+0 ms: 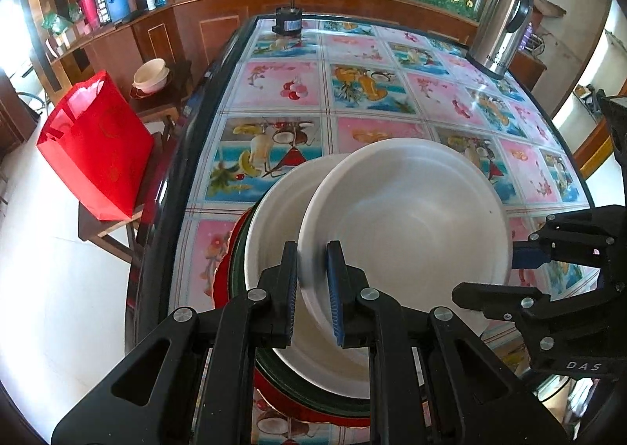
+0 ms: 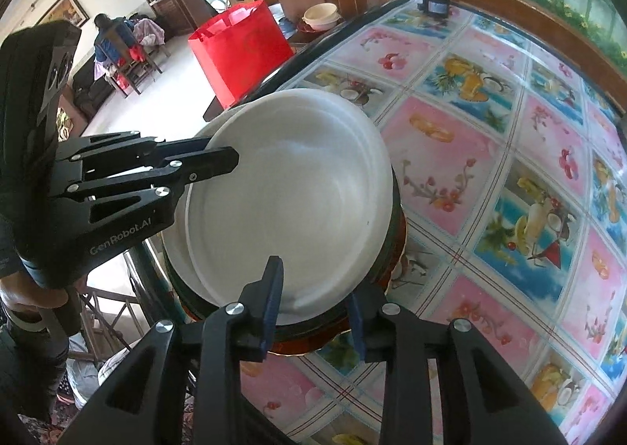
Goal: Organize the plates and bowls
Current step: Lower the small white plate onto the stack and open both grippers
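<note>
A white bowl (image 1: 407, 217) is tilted over a second white bowl (image 1: 278, 217) that sits in a stack with a dark green plate (image 1: 235, 268) and a red plate (image 1: 221, 284) beneath. My left gripper (image 1: 311, 288) is shut on the top bowl's near rim. My right gripper (image 2: 315, 304) straddles the same bowl's (image 2: 290, 194) rim on the other side, jaws apart, one finger (image 2: 274, 288) inside the bowl. The right gripper also shows at the right of the left wrist view (image 1: 525, 272). The left gripper shows in the right wrist view (image 2: 219, 160) on the bowl's left rim.
The stack stands near the front left corner of a table with a fruit-print cover (image 1: 368, 92). A steel thermos jug (image 1: 505, 25) stands far right, a small black motor (image 1: 288, 19) at the far edge. A red bag (image 1: 94, 143) and cream bowls (image 1: 151, 76) sit on stools left of the table.
</note>
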Demonstrator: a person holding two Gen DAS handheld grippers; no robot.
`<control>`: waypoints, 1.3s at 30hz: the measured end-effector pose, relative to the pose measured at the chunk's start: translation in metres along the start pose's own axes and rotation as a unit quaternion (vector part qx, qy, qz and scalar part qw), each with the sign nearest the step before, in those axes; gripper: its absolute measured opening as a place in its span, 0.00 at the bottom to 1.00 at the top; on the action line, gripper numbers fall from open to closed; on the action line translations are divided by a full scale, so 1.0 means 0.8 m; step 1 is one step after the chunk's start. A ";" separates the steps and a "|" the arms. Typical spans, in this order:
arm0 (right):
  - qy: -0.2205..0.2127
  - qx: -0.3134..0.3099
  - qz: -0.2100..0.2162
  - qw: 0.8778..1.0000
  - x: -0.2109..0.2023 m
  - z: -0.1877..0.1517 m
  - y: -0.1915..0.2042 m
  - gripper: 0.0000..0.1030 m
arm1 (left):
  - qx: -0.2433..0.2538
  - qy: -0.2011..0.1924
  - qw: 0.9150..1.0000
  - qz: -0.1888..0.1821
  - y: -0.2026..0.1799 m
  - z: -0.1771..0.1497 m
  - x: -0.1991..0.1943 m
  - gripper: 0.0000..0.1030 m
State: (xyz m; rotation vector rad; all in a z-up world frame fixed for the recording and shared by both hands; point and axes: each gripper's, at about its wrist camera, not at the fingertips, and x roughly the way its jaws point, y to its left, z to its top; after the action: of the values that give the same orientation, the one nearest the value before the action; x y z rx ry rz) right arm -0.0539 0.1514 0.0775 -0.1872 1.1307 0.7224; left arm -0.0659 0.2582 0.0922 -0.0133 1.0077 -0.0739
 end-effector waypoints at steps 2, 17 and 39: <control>-0.001 0.002 0.008 1.000 -0.002 -0.001 0.000 0.33 | -0.001 0.002 1.000 0.000 0.002 -0.001 0.001 0.14; -0.018 0.029 0.021 0.999 -0.013 -0.008 -0.015 0.47 | -0.012 0.006 1.000 0.025 0.010 -0.008 0.009 0.13; -0.046 0.048 0.019 0.998 -0.034 -0.025 -0.023 0.67 | -0.007 -0.092 0.995 0.047 -0.006 -0.007 -0.039 0.63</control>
State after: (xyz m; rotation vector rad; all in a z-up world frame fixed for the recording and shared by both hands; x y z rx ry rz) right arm -0.0640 0.1157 0.0886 -0.0509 1.0817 0.7023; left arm -0.0876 0.2556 0.1155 0.0148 0.8230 0.0209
